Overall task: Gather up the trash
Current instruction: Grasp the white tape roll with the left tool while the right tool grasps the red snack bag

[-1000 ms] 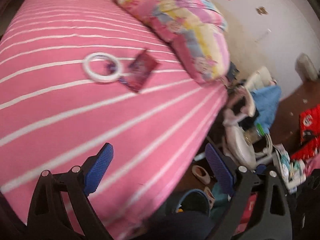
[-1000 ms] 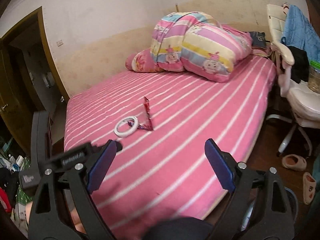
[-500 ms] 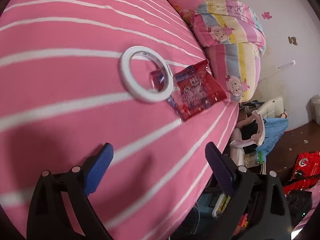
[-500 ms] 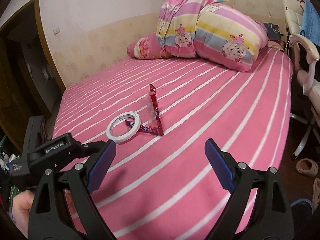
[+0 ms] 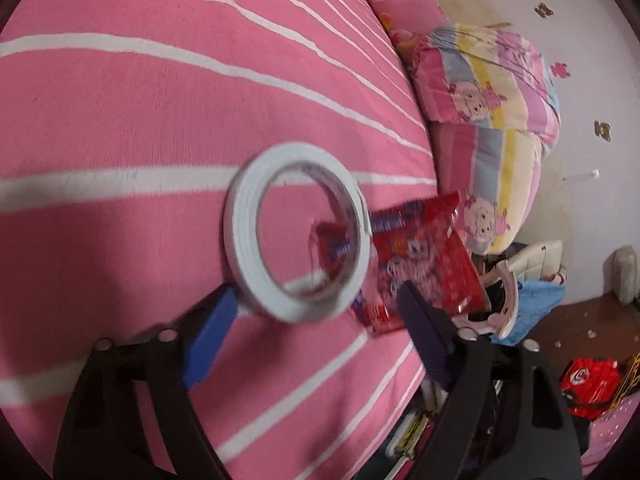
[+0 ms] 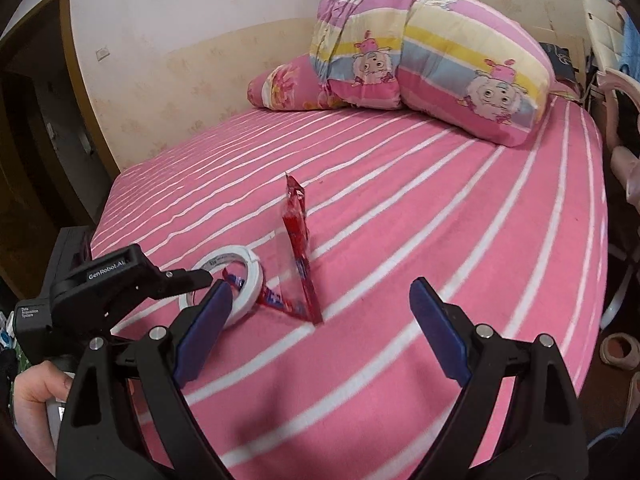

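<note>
Nearest in the left wrist view, the left gripper [image 5: 316,312] has just been closing and its jaws stand partly apart with the lower rim of a white tape roll [image 5: 298,232] between the blue pads; the picture is smeared there, so whether a pad touches the roll cannot be told. Through the roll's hole part of a red snack wrapper [image 5: 424,264] shows, and the wrapper's print is too blurred to read. The right wrist view has the right gripper [image 6: 320,320] hanging over the pink striped bed [image 6: 440,208] with its jaws wide and nothing between them. Its left pad covers the near side of the tape roll [image 6: 244,276], and the black body of the left gripper [image 6: 200,278] reaches in from the left edge of the picture, its tips partly hidden behind that pad. A hand [image 6: 34,394] grips the left tool at the lower left, cut off by the frame. The wrapper [image 6: 298,240] stands on its edge just beside the roll, near the middle of the bed, its clear lower part hard to separate from the sheet. Farther on, a folded cartoon quilt [image 6: 436,52] and a pink pillow [image 6: 292,88] lie at the head of the bed by the wall. Beyond the bed's right edge a white chair [image 6: 604,32] is cut off by the frame, and the floor clutter [image 5: 592,384] seen past the bed in the left view is too small and dark to name.
</note>
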Available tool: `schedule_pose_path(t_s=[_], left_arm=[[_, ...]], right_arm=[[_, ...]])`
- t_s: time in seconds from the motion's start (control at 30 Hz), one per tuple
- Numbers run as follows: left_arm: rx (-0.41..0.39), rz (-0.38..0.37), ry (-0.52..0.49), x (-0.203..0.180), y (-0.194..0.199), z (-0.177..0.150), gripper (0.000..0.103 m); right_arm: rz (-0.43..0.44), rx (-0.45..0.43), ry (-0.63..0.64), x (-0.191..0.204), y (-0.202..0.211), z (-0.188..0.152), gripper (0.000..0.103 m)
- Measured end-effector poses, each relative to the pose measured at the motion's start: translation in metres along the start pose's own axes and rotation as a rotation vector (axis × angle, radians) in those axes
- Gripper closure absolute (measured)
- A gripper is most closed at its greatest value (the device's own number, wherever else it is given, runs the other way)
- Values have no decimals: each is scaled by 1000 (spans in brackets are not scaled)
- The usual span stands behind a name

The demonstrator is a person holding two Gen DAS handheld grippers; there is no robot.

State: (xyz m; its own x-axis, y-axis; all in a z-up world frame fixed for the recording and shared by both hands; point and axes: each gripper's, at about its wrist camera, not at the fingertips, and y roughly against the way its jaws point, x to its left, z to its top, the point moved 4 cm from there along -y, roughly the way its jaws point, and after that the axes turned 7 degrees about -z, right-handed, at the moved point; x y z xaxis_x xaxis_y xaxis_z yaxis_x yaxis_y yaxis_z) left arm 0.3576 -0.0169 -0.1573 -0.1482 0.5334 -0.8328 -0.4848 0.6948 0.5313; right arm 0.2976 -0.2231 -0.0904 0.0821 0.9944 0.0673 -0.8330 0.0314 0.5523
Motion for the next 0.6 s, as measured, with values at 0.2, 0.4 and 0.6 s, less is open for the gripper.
schedule_pose_path(t_s=[0.2, 0.4, 0.6], left_arm=[[2, 20, -8, -3, -10, 11, 34], [-10, 55, -14, -1, -8, 17, 53], [-25, 68, 45, 12, -3, 20, 85]], right_arm=[[0, -10, 64, 20, -34, 14, 14], [-23, 15, 89, 27, -65, 14, 16], [-33, 83, 99, 27, -81, 10, 81]])
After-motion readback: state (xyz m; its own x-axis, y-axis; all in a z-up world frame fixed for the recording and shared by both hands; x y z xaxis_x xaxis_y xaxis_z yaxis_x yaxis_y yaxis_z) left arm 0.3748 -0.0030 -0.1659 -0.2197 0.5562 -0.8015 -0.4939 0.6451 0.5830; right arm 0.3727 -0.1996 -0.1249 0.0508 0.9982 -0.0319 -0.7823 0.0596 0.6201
